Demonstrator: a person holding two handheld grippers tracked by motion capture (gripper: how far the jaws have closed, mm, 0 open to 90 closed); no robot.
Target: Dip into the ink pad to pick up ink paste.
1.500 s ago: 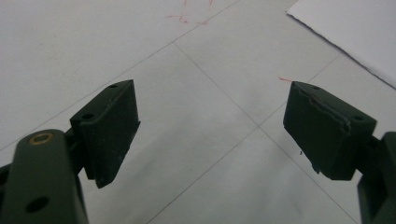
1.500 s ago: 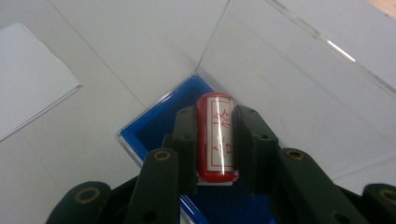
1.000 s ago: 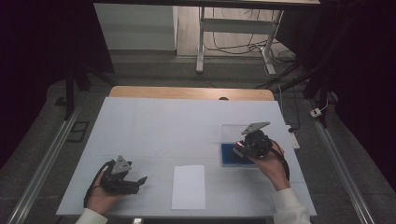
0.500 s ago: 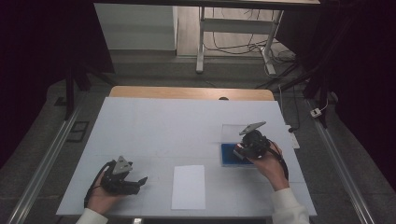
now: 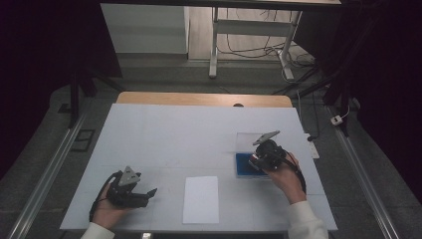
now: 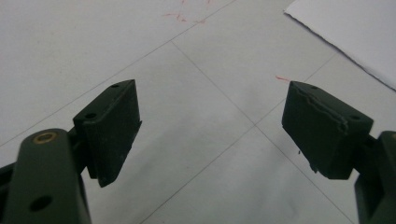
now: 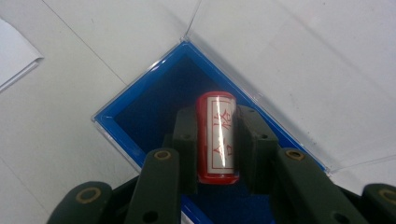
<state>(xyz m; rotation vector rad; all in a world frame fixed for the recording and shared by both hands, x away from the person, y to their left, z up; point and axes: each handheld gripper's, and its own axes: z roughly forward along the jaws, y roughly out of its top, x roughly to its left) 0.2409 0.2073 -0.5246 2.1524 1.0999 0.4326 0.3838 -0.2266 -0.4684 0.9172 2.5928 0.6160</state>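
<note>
Over the blue ink pad [image 7: 154,116], a rigid, light, smooth red stamp [image 7: 217,137] is clamped mid-barrel by the right gripper [image 7: 215,140]; left gripper [image 6: 210,126] jaws gape empty.

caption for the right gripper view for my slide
Right gripper clamps a red stamp over the blue ink pad.

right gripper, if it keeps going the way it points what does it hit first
Probably the blue ink pad in its clear case: the right gripper, shut on the red stamp, points into it. How far above it sits is unclear.
</note>
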